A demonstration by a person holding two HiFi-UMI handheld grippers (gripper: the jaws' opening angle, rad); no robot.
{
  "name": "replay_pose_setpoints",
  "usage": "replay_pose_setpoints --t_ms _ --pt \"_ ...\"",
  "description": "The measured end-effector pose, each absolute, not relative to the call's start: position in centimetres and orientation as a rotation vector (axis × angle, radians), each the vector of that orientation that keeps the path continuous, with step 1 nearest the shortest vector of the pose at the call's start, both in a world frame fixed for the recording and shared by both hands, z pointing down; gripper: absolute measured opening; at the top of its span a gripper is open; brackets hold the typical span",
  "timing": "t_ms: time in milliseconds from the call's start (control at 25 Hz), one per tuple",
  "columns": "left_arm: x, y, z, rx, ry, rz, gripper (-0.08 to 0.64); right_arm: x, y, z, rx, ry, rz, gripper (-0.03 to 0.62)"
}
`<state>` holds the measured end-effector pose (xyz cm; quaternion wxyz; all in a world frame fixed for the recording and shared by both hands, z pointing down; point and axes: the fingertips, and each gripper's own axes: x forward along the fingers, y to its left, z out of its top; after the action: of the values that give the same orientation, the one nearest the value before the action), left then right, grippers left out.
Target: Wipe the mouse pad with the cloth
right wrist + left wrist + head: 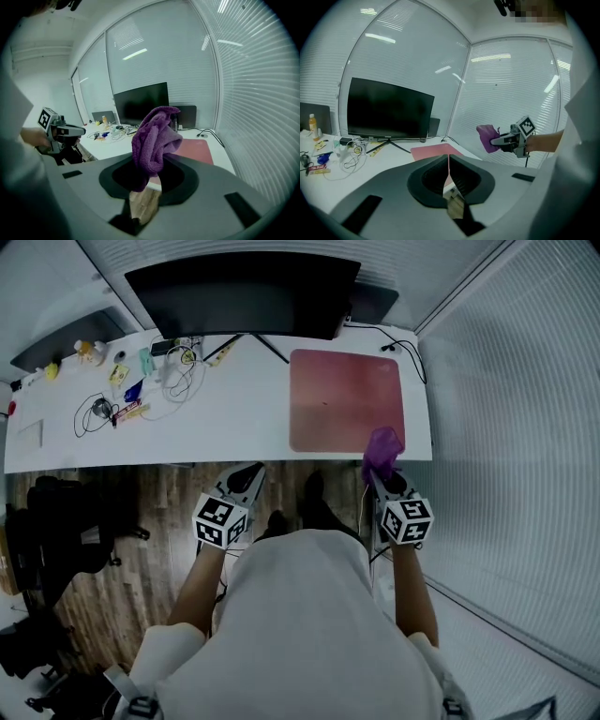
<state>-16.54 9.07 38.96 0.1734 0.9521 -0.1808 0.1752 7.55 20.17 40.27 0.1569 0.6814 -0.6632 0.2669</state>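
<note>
Left tongs (pixel 448 165): pressed together, empty, short of the desk's (pixel 234 423) near edge
Right tongs (pixel 149 161): pinching purple cloth (pixel 154 133), by mouse pad's (pixel 345 399) near right corner

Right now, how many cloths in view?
1. The purple cloth is pinched in the right gripper, by the near right corner of the pink mouse pad. The clutter on the desk's left might hide another.
</note>
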Motion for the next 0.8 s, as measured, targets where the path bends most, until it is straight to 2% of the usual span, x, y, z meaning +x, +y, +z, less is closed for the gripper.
replay_pose_setpoints --t_ms 800 --pt "-7.6 2.6 40.7 2.521 -0.847 0.48 0.023 15.2 4.1 44.6 1.404 -2.096 0.643 0.112"
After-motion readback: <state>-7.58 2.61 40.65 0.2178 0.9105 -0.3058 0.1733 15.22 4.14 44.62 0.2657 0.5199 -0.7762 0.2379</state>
